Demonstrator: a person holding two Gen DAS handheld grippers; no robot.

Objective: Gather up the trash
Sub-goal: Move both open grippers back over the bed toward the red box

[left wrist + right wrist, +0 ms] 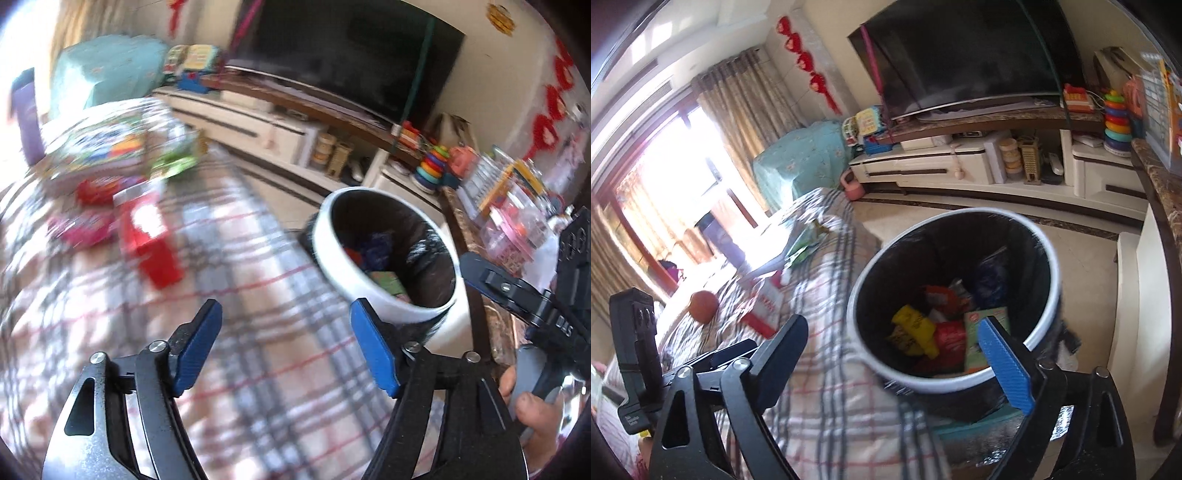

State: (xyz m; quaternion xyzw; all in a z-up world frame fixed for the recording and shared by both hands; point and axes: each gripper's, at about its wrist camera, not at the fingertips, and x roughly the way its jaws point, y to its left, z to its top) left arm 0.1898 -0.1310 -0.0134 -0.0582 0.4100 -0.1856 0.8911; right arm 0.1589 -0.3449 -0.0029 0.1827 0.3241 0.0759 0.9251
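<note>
A white-rimmed trash bin (334,254) with a black liner stands beside the plaid-covered table (236,295); it also shows in the right wrist view (866,280), holding yellow, red, green and blue wrappers (916,332). My left gripper (286,350) is open and empty above the cloth, left of the bin. My right gripper (894,354) is open and empty, over the bin's near rim. A red box (151,243), pink packets (79,225) and green wrappers (173,166) lie blurred on the table. The red box (764,306) and an orange ball (703,306) show in the right wrist view.
A TV (960,51) sits on a long white cabinet (960,170) across the floor. Stacking rings (1117,122) and toys stand on the cabinet's right. A marble-topped counter (1156,206) runs along the right. A teal-covered box (801,158) stands by the curtains.
</note>
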